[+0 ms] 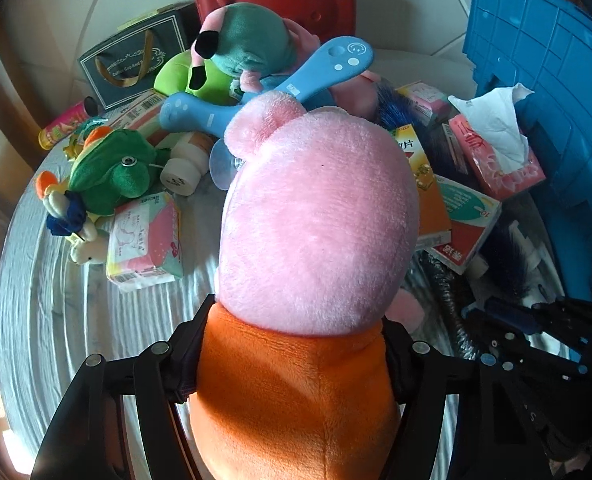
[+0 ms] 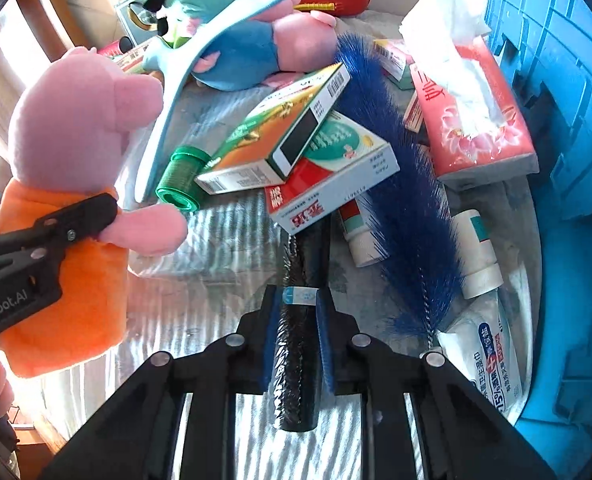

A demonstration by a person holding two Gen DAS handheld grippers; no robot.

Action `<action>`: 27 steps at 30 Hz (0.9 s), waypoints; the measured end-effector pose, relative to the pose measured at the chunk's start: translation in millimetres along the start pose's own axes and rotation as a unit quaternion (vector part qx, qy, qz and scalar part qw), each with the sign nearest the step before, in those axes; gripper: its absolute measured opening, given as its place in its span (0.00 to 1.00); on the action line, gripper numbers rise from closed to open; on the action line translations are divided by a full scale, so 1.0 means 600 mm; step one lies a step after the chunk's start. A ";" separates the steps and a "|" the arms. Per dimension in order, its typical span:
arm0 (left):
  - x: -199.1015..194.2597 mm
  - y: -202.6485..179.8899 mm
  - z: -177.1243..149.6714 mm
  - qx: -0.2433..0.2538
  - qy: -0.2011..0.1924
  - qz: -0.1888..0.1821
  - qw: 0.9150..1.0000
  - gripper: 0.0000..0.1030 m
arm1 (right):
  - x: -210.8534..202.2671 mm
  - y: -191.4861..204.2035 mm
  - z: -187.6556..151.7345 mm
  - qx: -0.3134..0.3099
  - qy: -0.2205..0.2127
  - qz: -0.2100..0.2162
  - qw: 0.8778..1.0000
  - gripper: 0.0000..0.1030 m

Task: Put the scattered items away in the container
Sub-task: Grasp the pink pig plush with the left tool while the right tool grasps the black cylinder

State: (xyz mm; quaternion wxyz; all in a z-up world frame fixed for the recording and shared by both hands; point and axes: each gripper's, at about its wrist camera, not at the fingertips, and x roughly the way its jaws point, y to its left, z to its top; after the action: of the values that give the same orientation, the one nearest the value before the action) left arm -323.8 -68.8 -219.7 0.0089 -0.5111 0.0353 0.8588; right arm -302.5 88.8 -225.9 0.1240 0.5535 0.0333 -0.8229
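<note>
You held pink pig plush (image 1: pixel 315 220) in orange dress upright, clamped at body, at near left of scene. You held black ribbed roll (image 2: pixel 301 344) lengthwise, far end tucked under red-and-white box (image 2: pixel 331 184). Orange-green box (image 2: pixel 272 136) lay tilted atop that box. Blue bristle brush (image 2: pixel 395 184) lay diagonally to right, beside pink tissue pack (image 2: pixel 471 112) with tissue pulled up. Blue crate (image 2: pixel 555 160) stood at right edge of scene.

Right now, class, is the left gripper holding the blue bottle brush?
No, the left gripper is shut on the pink pig toy in the orange dress, while the blue bottle brush lies among the boxes.
</note>
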 end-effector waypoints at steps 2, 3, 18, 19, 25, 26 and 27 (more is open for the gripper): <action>-0.014 0.014 -0.006 -0.004 -0.006 0.001 1.000 0.67 | -0.010 0.002 0.000 0.005 0.000 -0.001 1.000 0.18; -0.020 0.022 -0.009 -0.006 -0.009 0.002 1.000 0.67 | -0.013 0.002 -0.003 0.011 0.002 -0.001 1.000 0.18; 0.029 0.022 -0.056 -0.006 0.037 0.000 0.999 0.67 | 0.074 -0.040 0.024 0.036 0.005 -0.033 0.999 0.26; 0.032 0.020 -0.054 -0.005 0.038 -0.001 0.999 0.67 | 0.074 -0.039 0.023 0.033 0.005 -0.036 0.999 0.26; 0.052 0.007 -0.044 0.002 0.043 -0.003 0.999 0.68 | 0.086 -0.039 0.009 0.035 0.026 -0.043 0.998 0.35; 0.055 0.005 -0.042 0.004 0.043 -0.003 0.999 0.68 | 0.091 -0.040 0.004 0.036 0.028 -0.038 0.998 0.35; 0.059 0.003 -0.041 0.005 0.044 -0.003 0.999 0.68 | 0.096 -0.039 -0.001 0.036 0.028 -0.033 0.998 0.36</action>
State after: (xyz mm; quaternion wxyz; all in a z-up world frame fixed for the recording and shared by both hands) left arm -319.3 -72.9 -262.1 0.0127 -0.5485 0.0381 0.8352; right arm -328.3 102.1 -280.6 0.0759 0.5792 0.0256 -0.8112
